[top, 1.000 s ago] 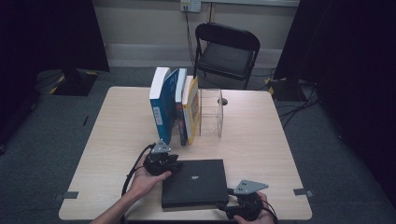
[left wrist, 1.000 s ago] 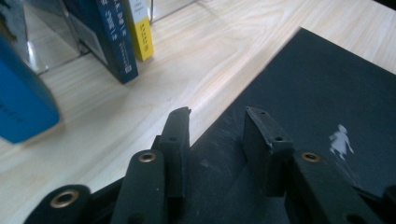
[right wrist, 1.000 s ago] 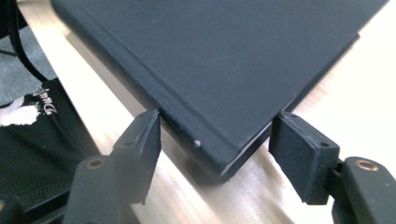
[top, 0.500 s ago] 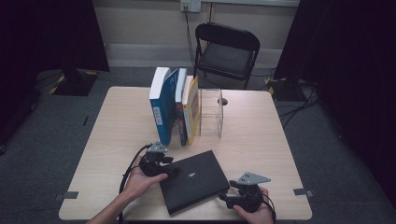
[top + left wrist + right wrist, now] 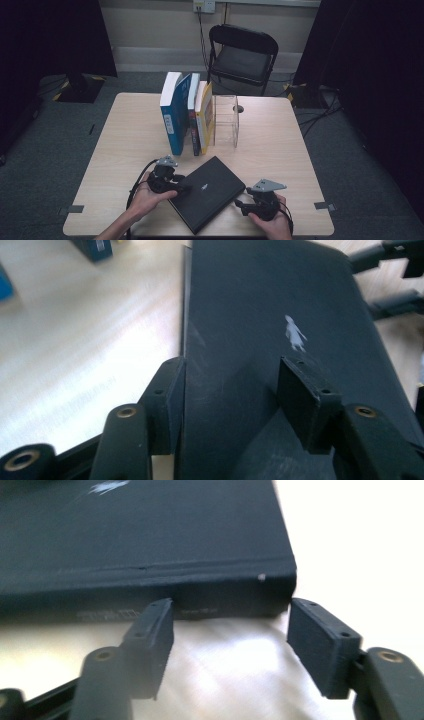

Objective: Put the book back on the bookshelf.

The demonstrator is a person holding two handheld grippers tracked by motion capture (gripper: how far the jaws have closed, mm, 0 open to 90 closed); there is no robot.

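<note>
Beyond my work: books, a clear stand, a chair.
Upright books (image 5: pixel 186 116) touch the clear stand (image 5: pixel 226 120); black chair (image 5: pixel 241 55) waits behind my table (image 5: pixel 125 145).

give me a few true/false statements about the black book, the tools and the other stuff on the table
1. The black book lies flat on the table. True.
2. The left tool is at one side of the black book, the right tool at the other. True.
3. The clear holder is packed with books. False: nothing stands in it; the upright books stand beside it.
4. The right tool is clamped shut on a blue book. False: its jaws are open, facing the black book's spine.
5. A black chair stands behind the table. True.
</note>
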